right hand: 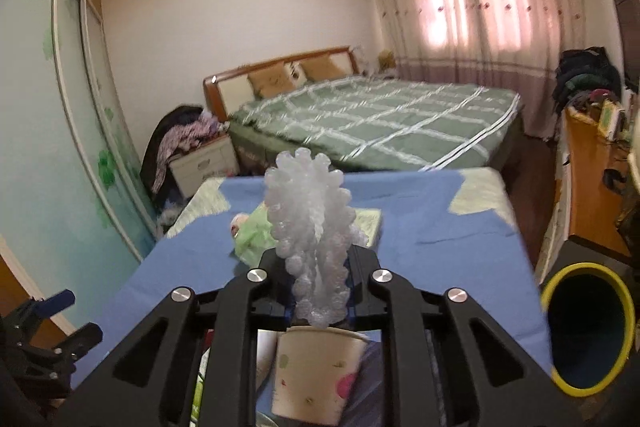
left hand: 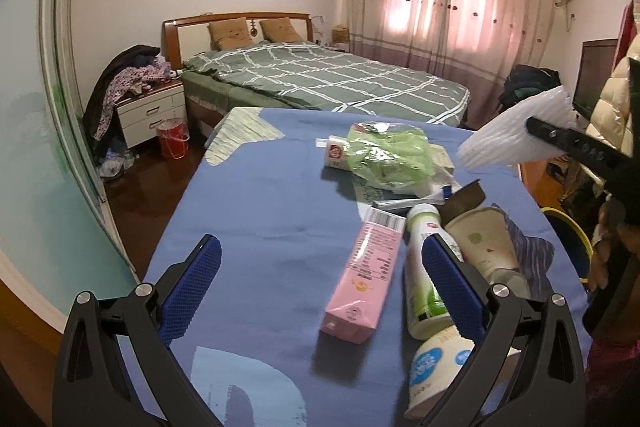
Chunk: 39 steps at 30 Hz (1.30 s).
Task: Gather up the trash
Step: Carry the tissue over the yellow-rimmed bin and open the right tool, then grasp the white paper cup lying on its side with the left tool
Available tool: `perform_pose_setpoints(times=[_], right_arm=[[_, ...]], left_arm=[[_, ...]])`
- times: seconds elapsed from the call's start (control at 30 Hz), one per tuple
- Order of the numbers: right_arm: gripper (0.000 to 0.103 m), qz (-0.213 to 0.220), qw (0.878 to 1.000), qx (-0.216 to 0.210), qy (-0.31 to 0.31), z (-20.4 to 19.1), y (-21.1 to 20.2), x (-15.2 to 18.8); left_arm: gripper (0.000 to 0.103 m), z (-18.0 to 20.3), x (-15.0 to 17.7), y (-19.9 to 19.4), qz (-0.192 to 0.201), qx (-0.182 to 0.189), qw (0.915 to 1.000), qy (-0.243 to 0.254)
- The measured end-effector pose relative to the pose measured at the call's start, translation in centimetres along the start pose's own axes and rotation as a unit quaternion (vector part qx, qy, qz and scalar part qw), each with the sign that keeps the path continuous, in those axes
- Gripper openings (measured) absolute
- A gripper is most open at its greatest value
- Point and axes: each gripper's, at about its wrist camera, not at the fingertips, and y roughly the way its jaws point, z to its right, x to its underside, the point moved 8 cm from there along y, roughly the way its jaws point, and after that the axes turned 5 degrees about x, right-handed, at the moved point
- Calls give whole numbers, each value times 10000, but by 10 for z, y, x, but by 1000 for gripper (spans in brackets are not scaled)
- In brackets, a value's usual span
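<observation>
My right gripper [right hand: 318, 267] is shut on a white foam fruit net [right hand: 308, 211], lifted above the blue-clothed table [right hand: 420, 227]. The left wrist view shows that same foam net [left hand: 516, 131] at the upper right, pinched in the right gripper [left hand: 536, 127]. Low over the table's near end, my left gripper [left hand: 320, 243] is open and holds nothing. A pink carton [left hand: 364, 279] lies between its fingers, a white bottle with a green label [left hand: 424, 267] by the right finger. Nearby lie a paper cup [left hand: 480, 239], a blue-labelled tub [left hand: 440, 367] and a green plastic bag [left hand: 384, 155].
A dark bin with a yellow rim [right hand: 588, 327] stands at the table's right side, its mouth tipped toward me. Beyond the table are a bed with a green checked cover [left hand: 320, 75], a white nightstand [left hand: 150, 115] and a red bucket [left hand: 173, 139] on the floor.
</observation>
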Motion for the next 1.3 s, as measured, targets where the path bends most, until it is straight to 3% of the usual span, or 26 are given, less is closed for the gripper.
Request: perform_pose_setpoints(times=[0.2,0.37,0.57,0.7,0.77,0.83,1.07,1.3], right_arm=[[17,469,9890,1292,548,88,-35,5],[18,234,9589,2477,1361,191,-41,34],[19,-143,9234,3357,1855,258,-36,74],[24,-348,9054,3640,2157,285,-26,93],[54,-406,8999,3701,2271,294,-23,99],[63,-377,8973,3783,2241,296,-25,101],[78,-231,8981,3887,2043,284,-31,95],[80,-211,8986,3889,2022,282,-32,94]], left_arm=[[99,16,4,-4,15,164,9998,109],[99,31,8,-6,-4,255,9995,208],[99,46,13,-5,-59,381,9987,331],[99,59,17,-4,-92,505,9975,485],[99,66,19,-5,-107,560,9968,556],[99,71,21,-5,-131,624,9960,623],[99,86,36,-7,-302,790,9930,823],[99,102,66,-6,-650,1052,9875,973]])
